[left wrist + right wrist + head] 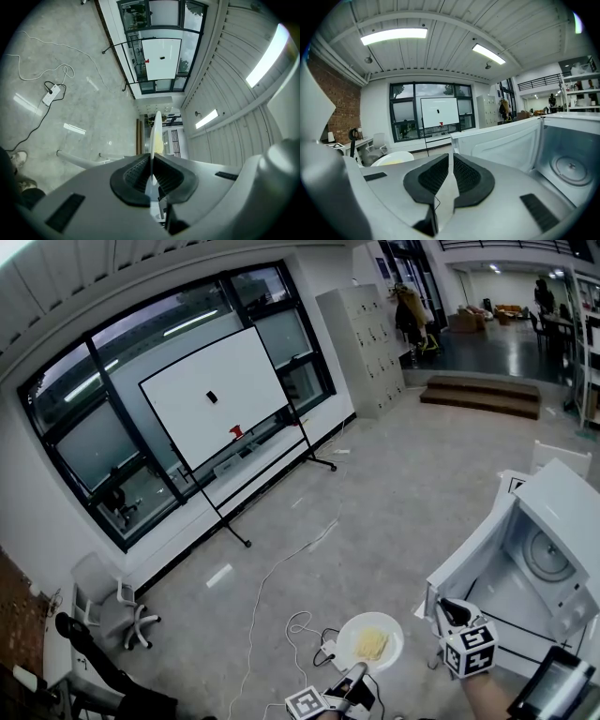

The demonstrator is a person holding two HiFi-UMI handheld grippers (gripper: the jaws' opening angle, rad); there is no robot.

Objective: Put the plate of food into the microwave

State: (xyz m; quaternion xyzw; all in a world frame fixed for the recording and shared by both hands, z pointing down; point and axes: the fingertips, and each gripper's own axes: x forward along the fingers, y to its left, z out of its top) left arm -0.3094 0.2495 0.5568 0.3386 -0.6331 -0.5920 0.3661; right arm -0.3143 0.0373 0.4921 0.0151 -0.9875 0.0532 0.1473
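Plate (pixel 394 629) of food (pixel 372 644) held beside the open microwave (pixel 562 512).
My left gripper (pixel 357 671) has its jaws clamped on the plate rim; my right gripper (pixel 452 611) has its jaws together and empty; the microwave is at 3 o'clock.

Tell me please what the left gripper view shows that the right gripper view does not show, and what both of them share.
Only the left gripper view: the power strip on the floor, and the grip itself, with the jaws closed on the edge of the plate. Only the right gripper view: the open microwave, its turntable and its door. Both: the whiteboard, and the plate, which the right gripper view sees from the side, at its left.
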